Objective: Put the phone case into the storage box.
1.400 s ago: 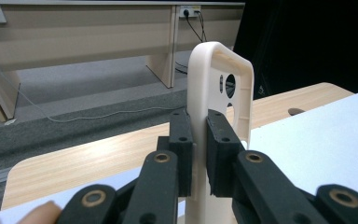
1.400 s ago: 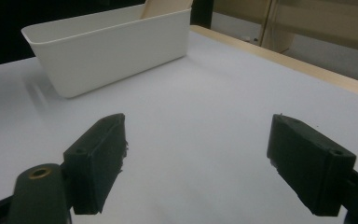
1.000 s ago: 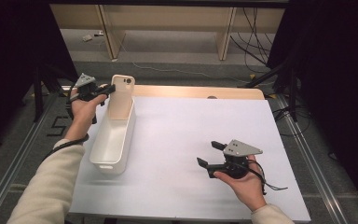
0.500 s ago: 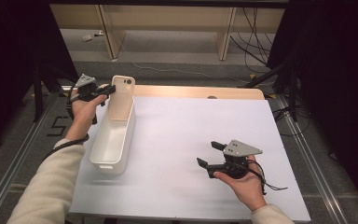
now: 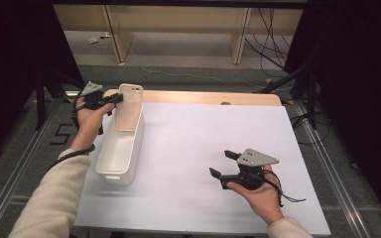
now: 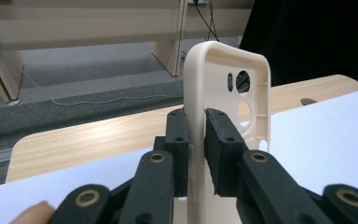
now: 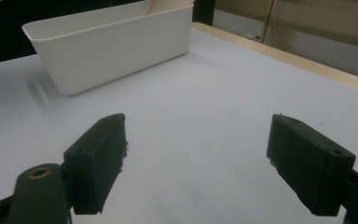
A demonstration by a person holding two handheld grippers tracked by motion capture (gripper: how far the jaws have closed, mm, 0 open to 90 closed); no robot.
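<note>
Left gripper [image 5: 113, 99] pinches edge of cream phone case [image 5: 129, 106], case upright at far end of white bin [image 5: 120, 148]; right gripper [image 5: 223, 166] jaws wide, empty, over white table [image 5: 203, 129], well apart from bin

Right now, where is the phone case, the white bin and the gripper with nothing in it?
phone case [image 6: 223, 93], left gripper view, on its upper back beside the camera hole.
white bin [image 5: 110, 157], high view, on its inner floor.
right gripper [image 7: 196, 161], right gripper view, midway between its open jaws.

A white-topped table with a pale wooden far edge [image 5: 193, 97] stands on grey carpeted floor [image 5: 188, 62]; light wooden furniture legs [image 5: 241, 34] and loose black cables [image 5: 273, 37] lie beyond, flanked by dark curtains [image 5: 357, 74].
</note>
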